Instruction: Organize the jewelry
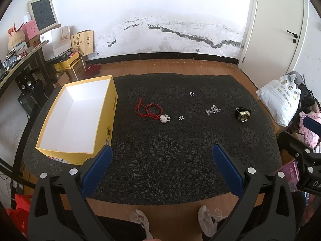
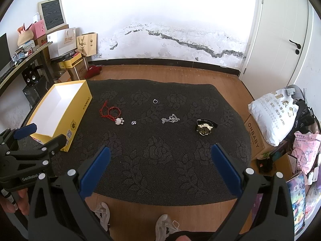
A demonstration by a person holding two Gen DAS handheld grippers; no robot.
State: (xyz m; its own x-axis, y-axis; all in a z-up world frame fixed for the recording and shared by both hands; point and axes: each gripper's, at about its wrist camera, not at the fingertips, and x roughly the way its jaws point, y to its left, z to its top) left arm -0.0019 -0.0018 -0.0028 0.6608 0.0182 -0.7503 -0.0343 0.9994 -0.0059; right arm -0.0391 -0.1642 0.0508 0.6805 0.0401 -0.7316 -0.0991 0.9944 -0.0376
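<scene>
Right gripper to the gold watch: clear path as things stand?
Probably yes. The right gripper is open above the near part of the mat, and the watch lies alone ahead and slightly right; nothing stands between, and the chain lies apart.

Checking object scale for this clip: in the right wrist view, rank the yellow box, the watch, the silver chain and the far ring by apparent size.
1. yellow box
2. watch and silver chain, about alike
3. ring, though it lies farthest from the camera

Black grippers (image 1: 161, 172) with blue pads (image 1: 96, 172) (silver rivets), white sneakers (image 1: 140, 221), bare hand (image 2: 14, 202)
</scene>
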